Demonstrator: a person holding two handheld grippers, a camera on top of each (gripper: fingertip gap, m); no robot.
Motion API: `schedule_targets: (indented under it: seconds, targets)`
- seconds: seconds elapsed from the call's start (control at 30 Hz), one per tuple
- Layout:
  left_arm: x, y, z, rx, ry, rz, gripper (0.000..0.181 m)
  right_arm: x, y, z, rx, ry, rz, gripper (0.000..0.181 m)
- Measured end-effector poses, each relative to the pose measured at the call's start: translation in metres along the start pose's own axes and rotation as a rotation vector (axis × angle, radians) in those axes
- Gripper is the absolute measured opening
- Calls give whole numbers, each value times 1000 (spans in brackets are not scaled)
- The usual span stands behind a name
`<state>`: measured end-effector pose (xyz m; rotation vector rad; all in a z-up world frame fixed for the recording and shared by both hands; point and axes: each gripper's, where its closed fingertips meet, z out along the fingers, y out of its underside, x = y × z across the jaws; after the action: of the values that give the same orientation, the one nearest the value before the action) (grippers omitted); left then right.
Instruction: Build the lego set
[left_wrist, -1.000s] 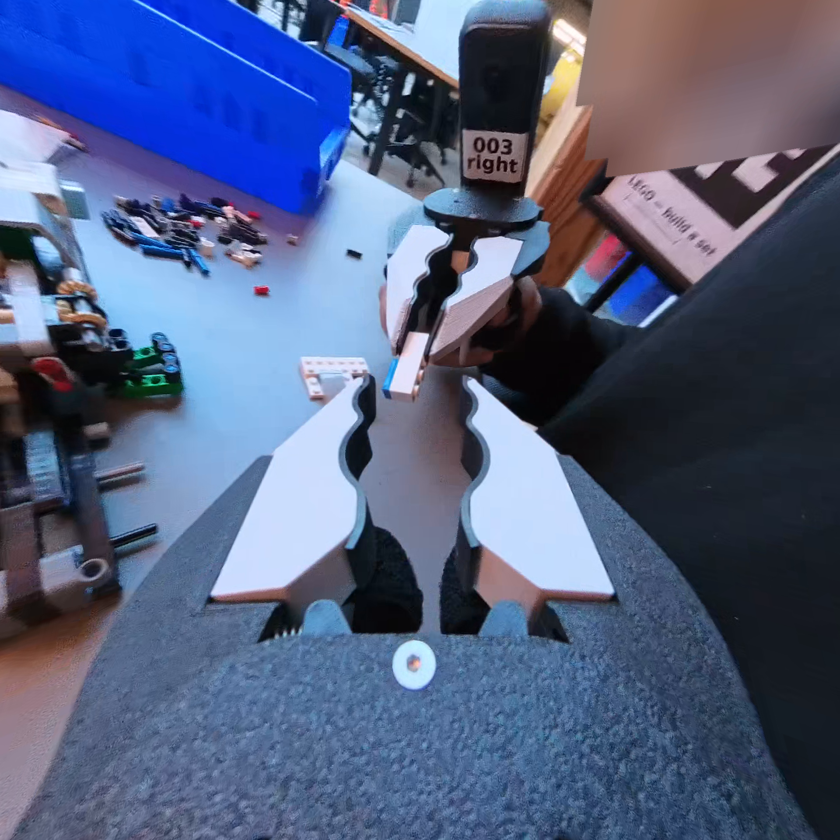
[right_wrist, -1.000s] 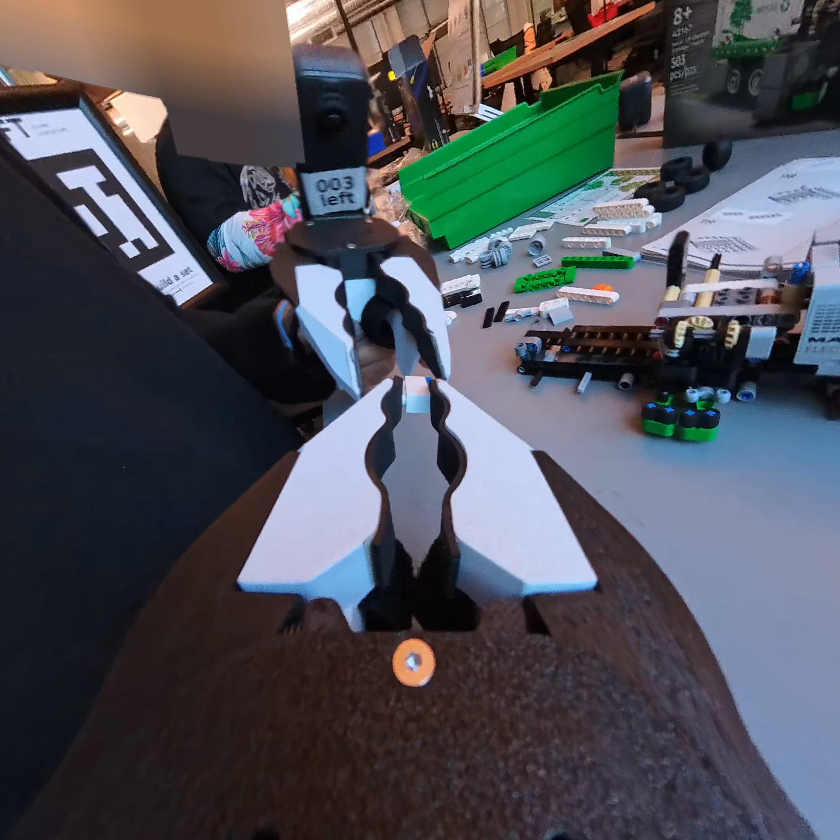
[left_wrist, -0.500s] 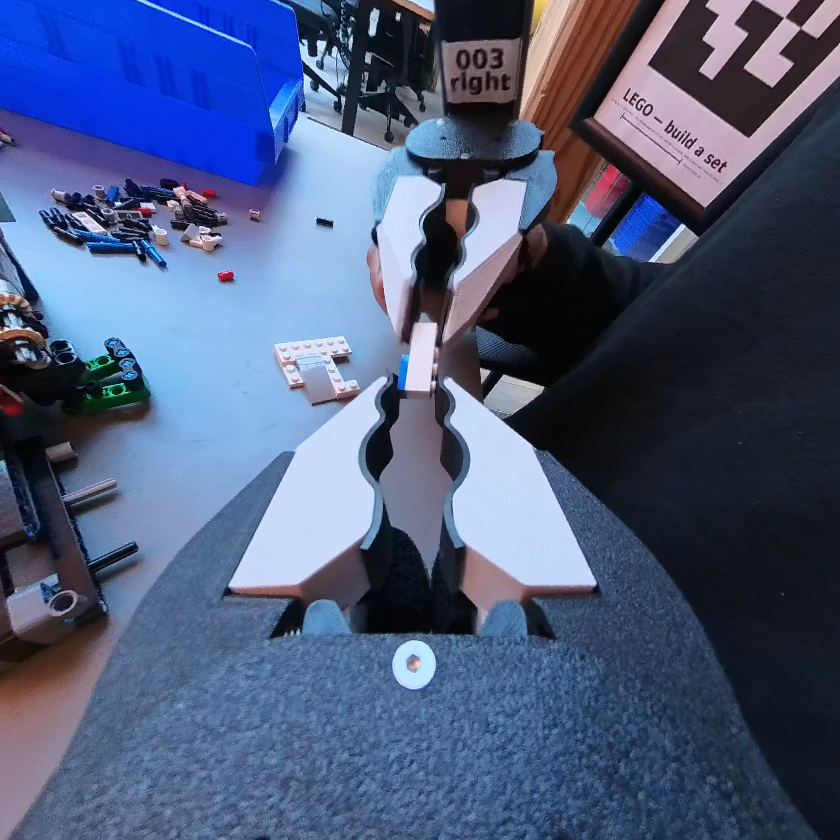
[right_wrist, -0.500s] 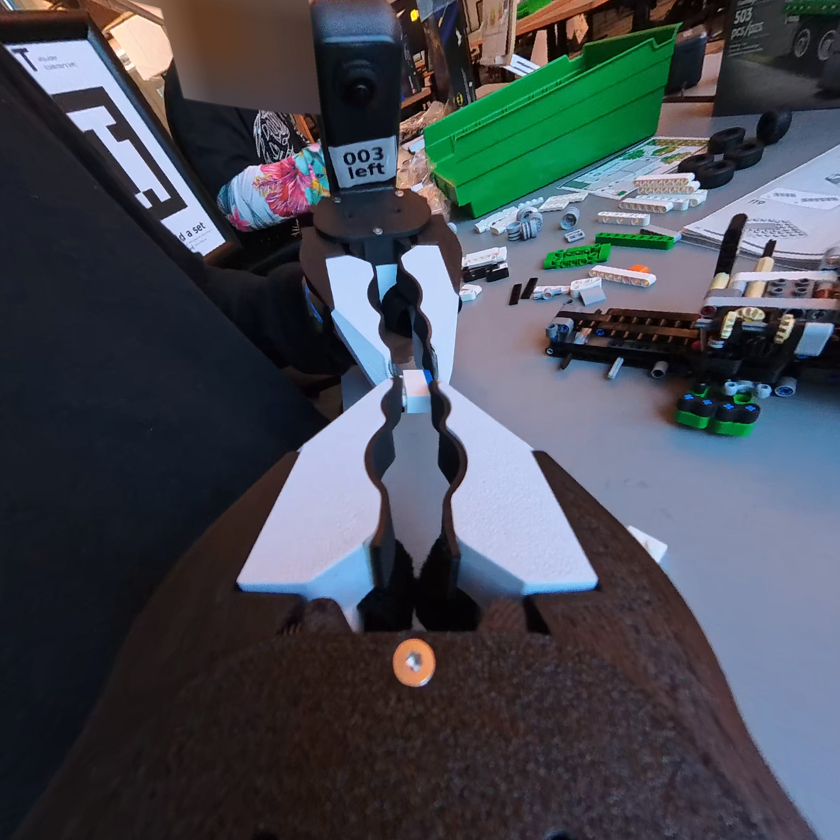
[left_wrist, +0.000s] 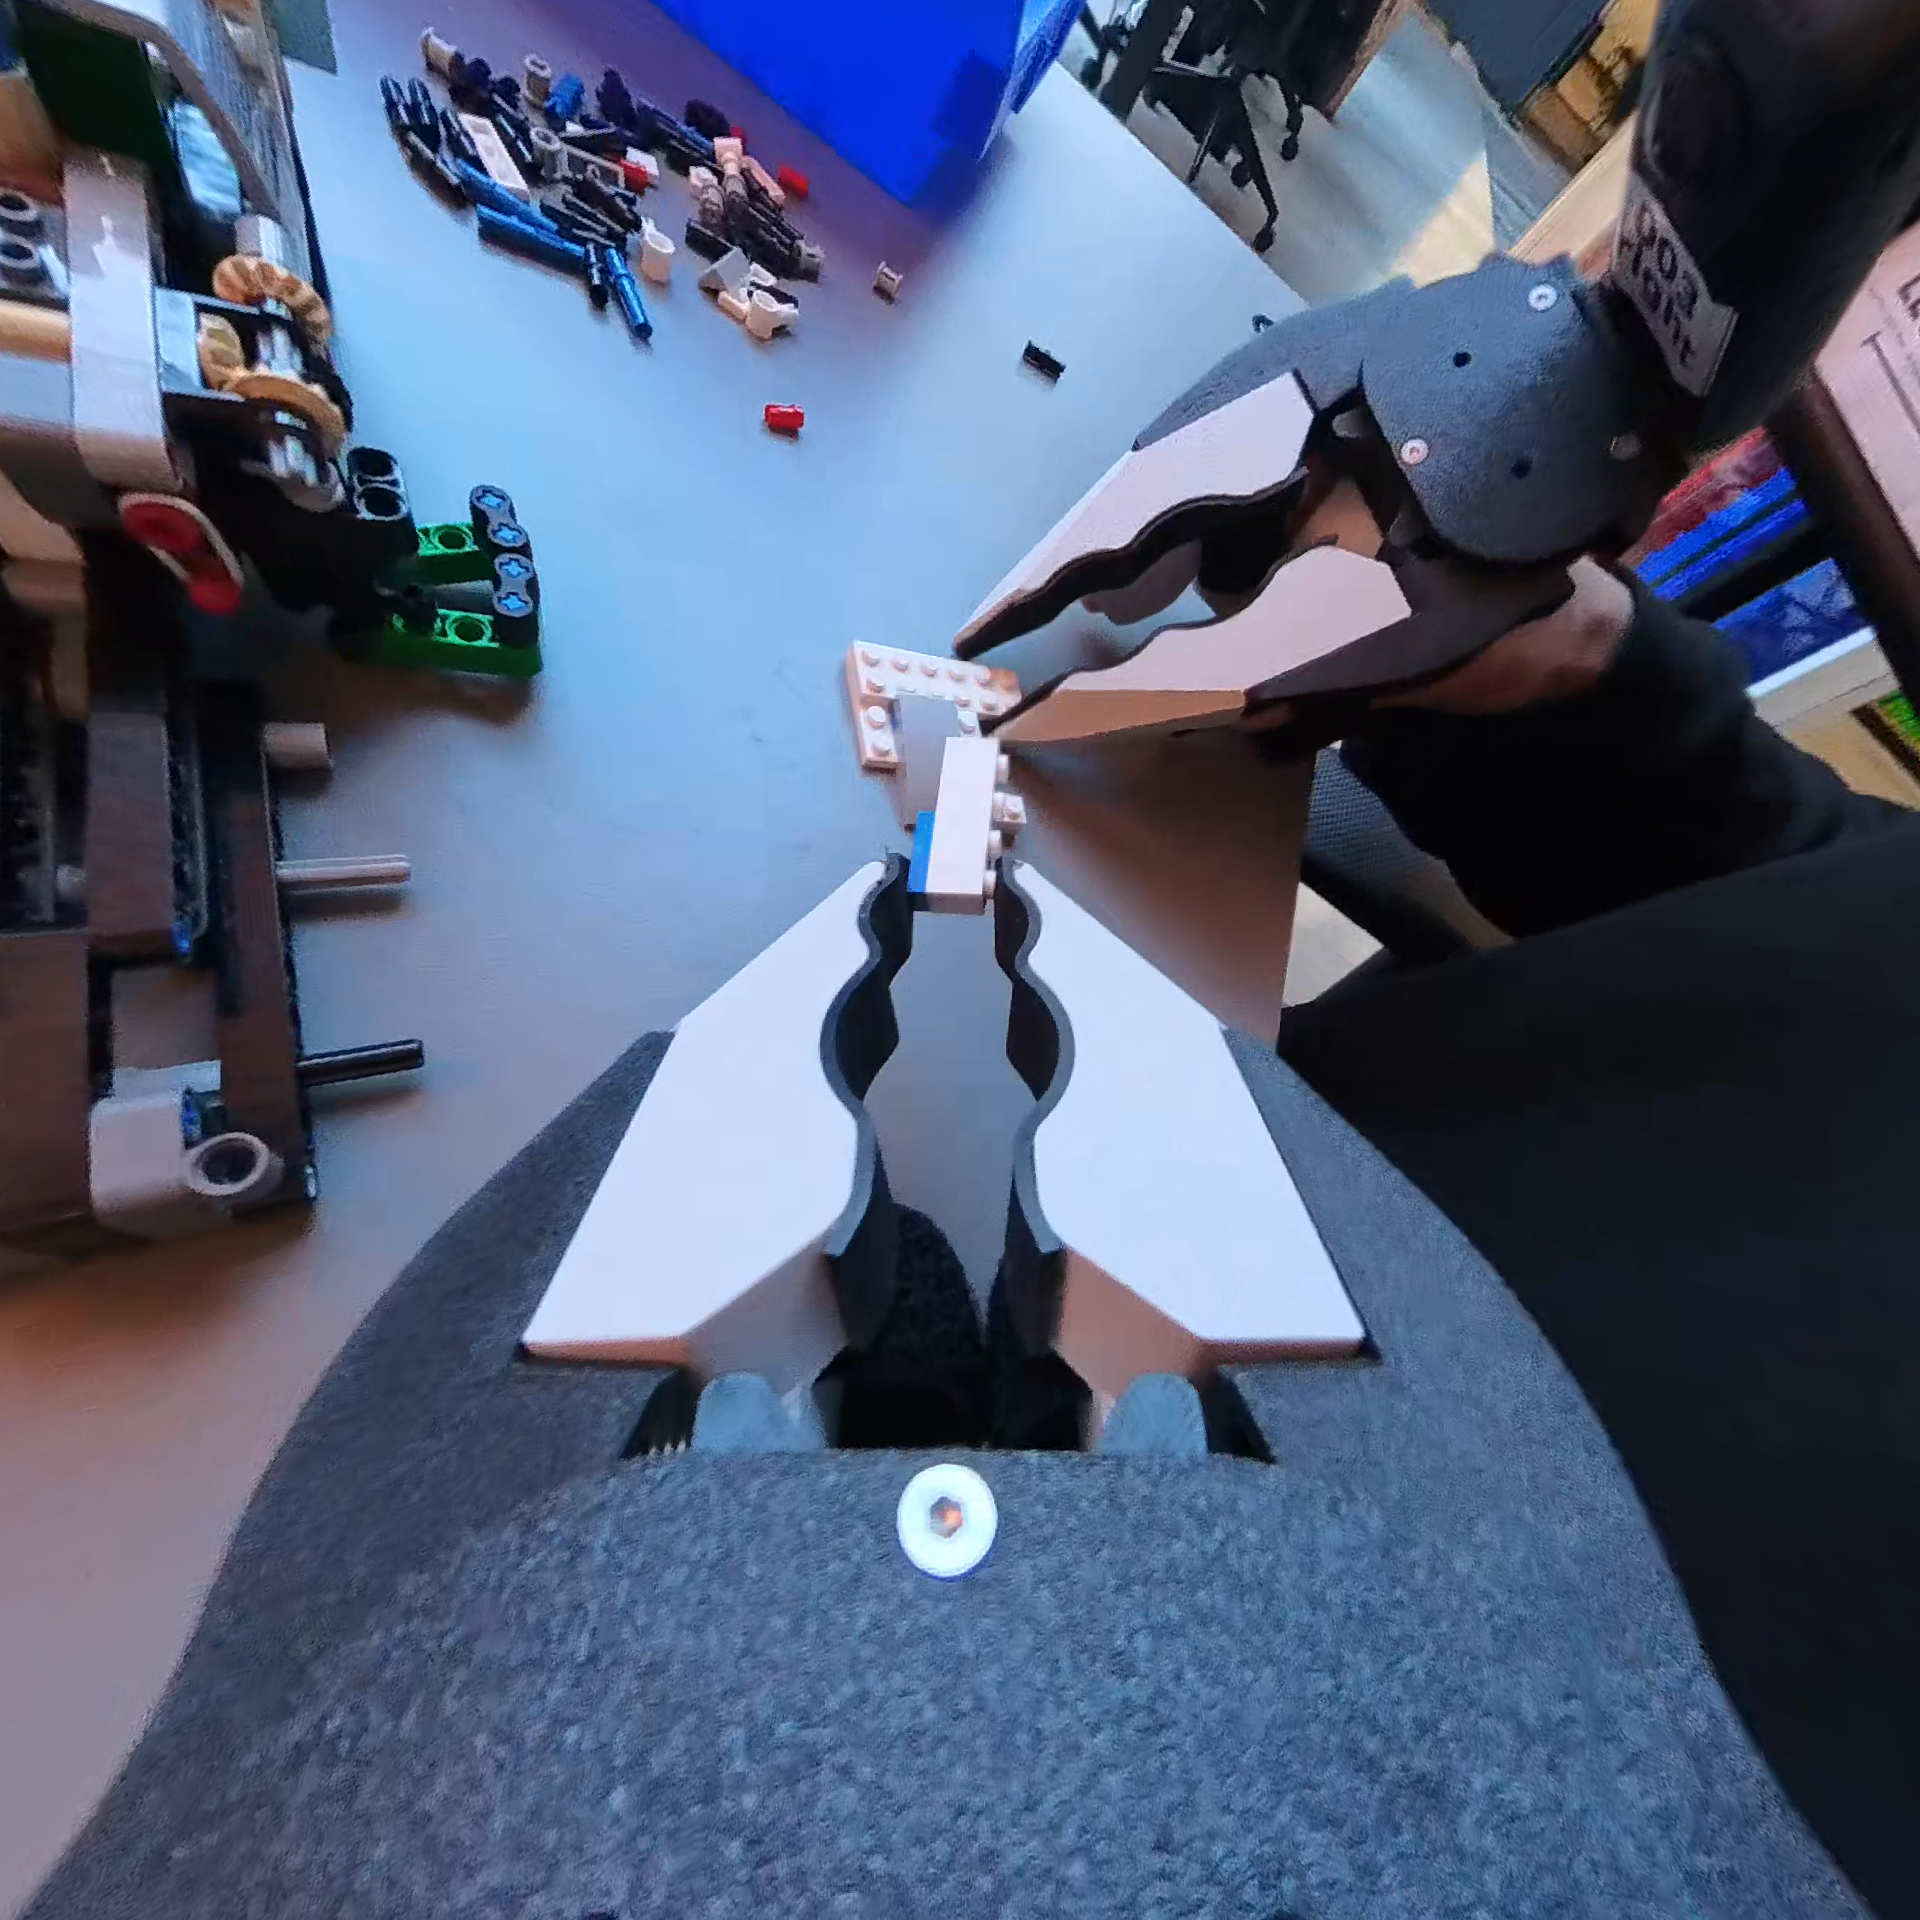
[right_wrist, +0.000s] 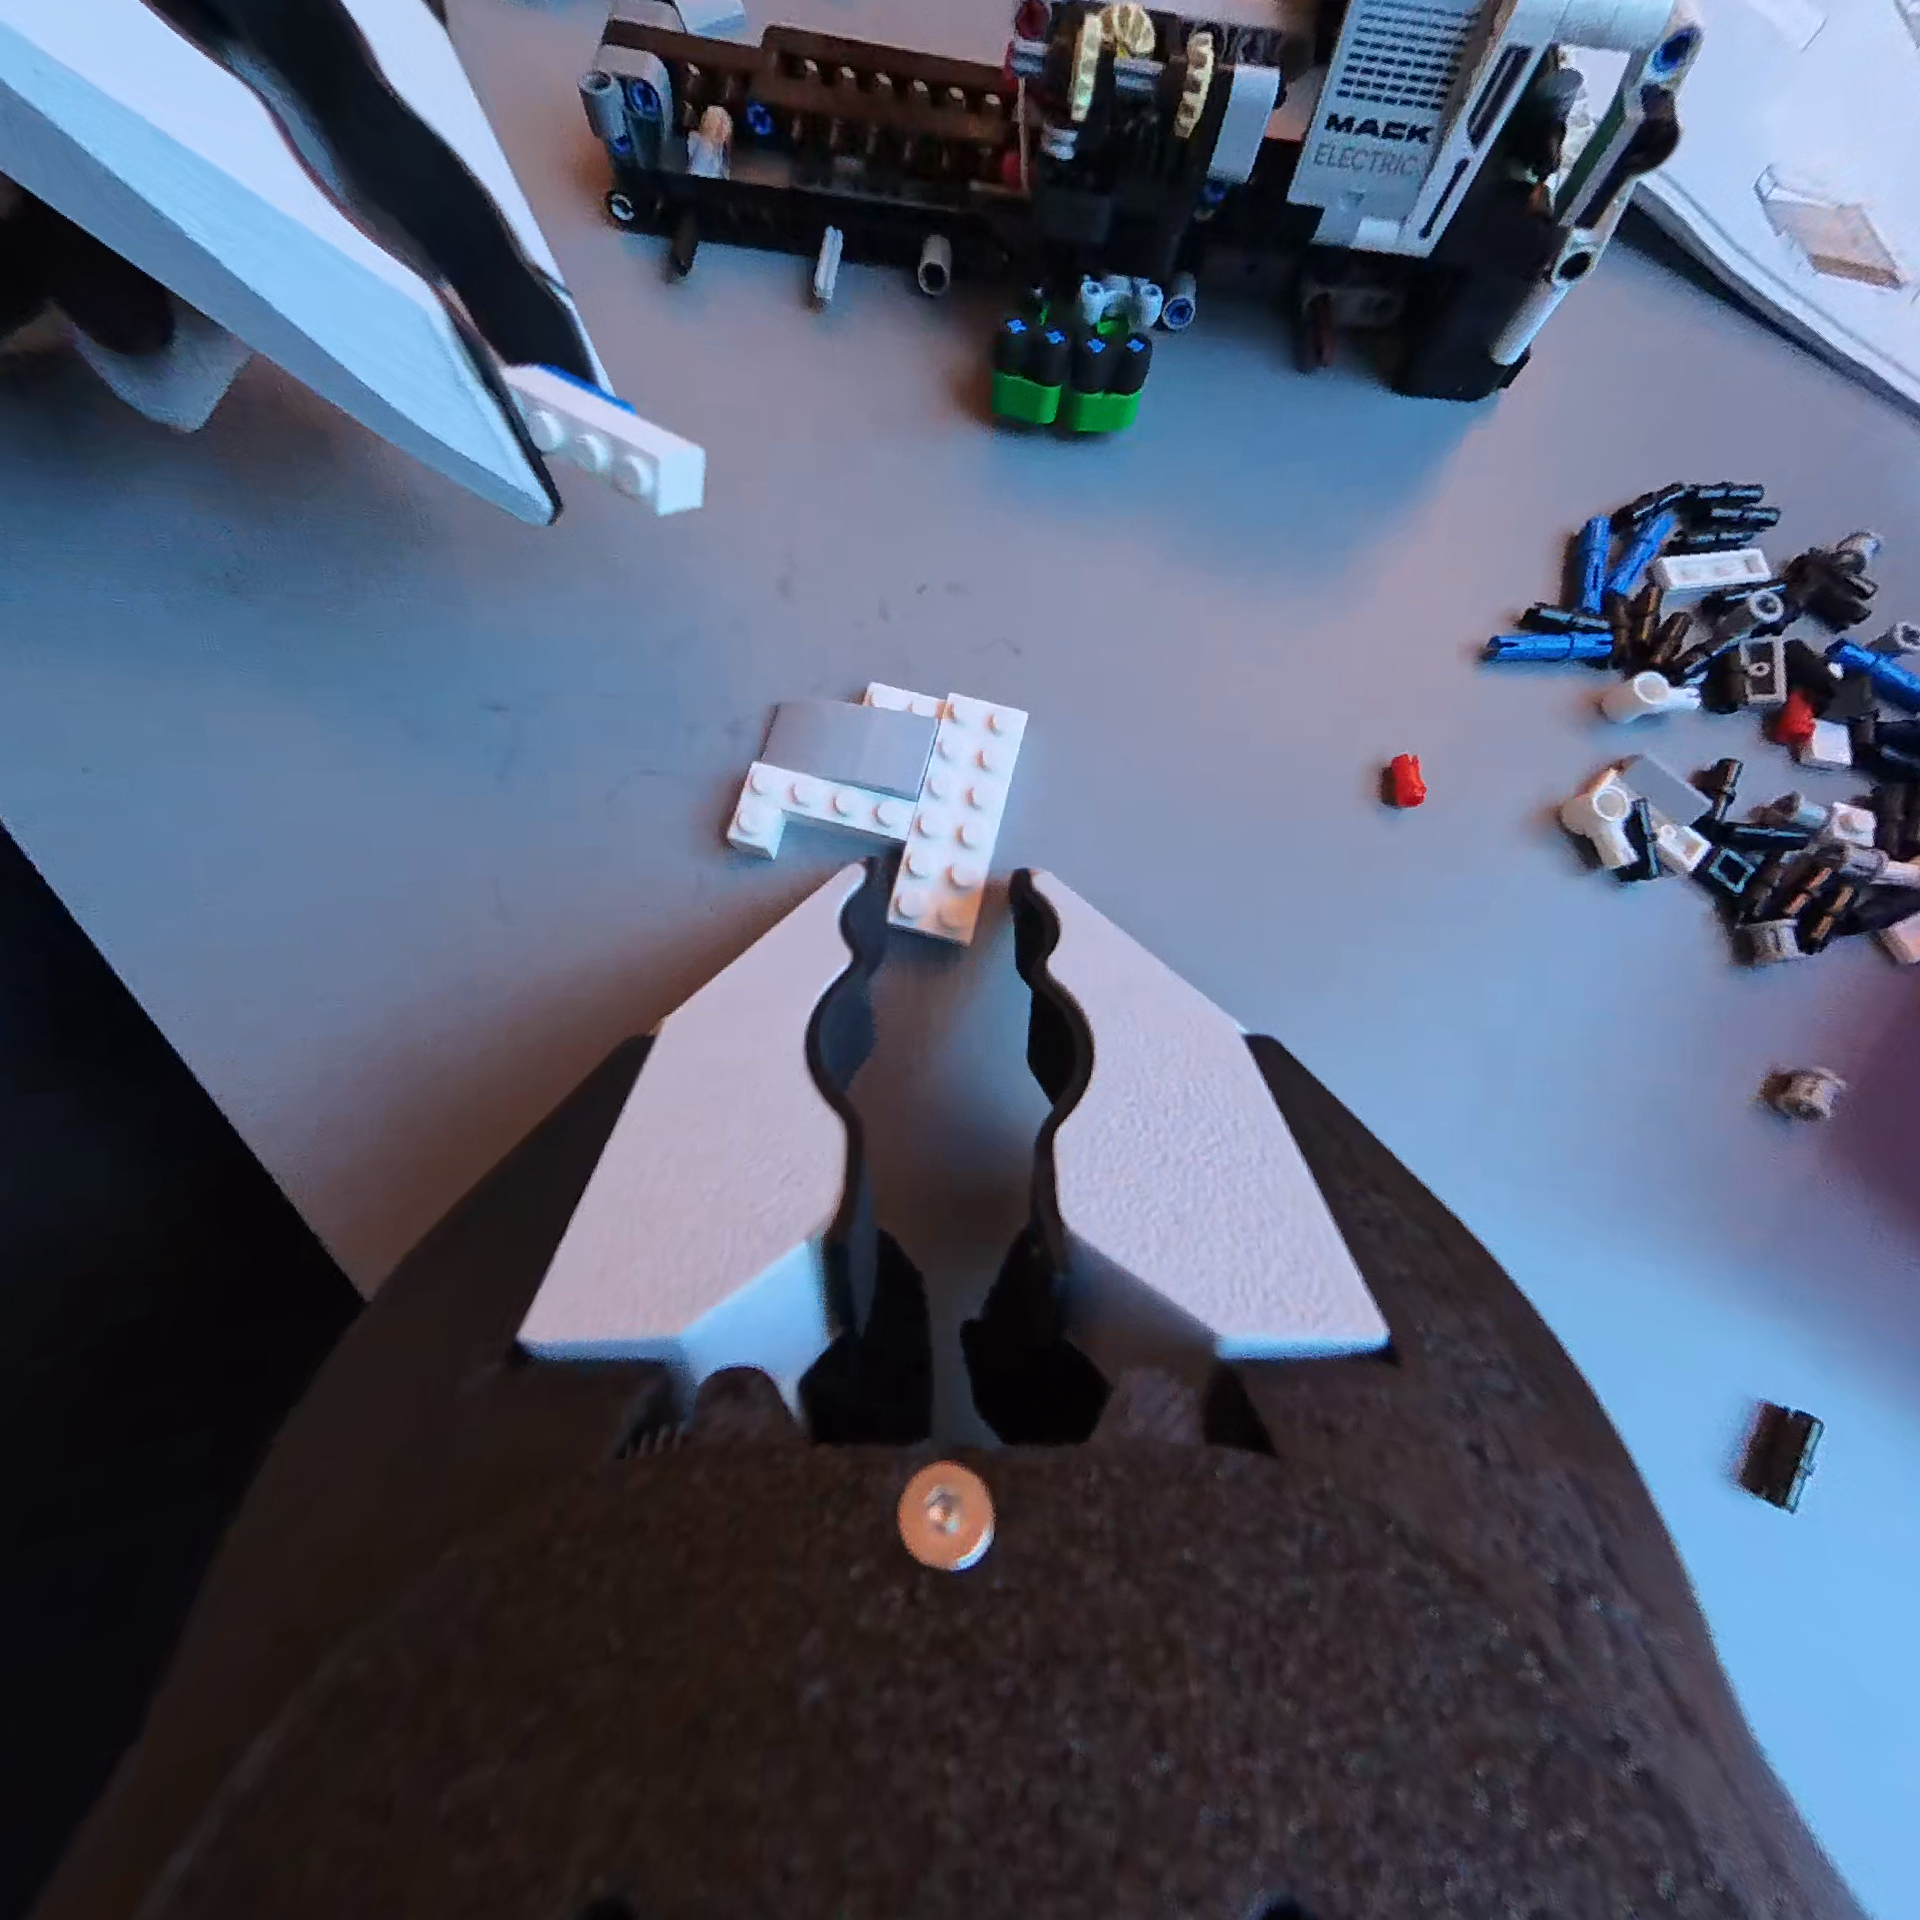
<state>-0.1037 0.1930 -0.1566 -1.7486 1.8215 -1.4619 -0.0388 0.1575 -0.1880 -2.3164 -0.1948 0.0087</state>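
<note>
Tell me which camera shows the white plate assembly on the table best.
The right wrist view: the white plate assembly lies whole and unobstructed. In the left wrist view it is partly hidden behind the held white piece.

printed lettering on truck cab panel (right_wrist: 1369, 145), sticker on right claw (left_wrist: 1668, 301)

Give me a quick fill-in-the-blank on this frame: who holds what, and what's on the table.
1. The white plate with a blue piece is held by the ____ gripper.
2. The right gripper has its jaws ____, its tips at the white plate assembly on the table.
3. The small loose piece lying alone between the assembly and the parts pile is ____ in colour.
4. The stubby black-topped sub-build in front of the truck chassis has a ____ base.

Missing words: left; open; red; green
</note>
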Motion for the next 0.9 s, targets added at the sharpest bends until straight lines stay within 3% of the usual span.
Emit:
schedule_targets:
  seconds: [0.03, 0.2, 0.37, 0.53, 0.9]
  targets:
    - [0, 0, 1, 1, 7, -21, 14, 0, -1, 1, 1, 6, 6, 21]
    - [0, -9, 2, 38, 47, -84, 14, -1, -7, 3, 43, 69, -95, 16]
    - [12, -29, -3, 106, 194, -210, 14, 1, -45, -17, 256, 220, -229, 15]
    - [11, -36, -6, 110, 153, -170, 14, 1, -68, -30, 368, 345, -314, 15]
    - [15, -42, -9, 170, 219, -247, 14, -6, -81, -36, 480, 365, -323, 15]
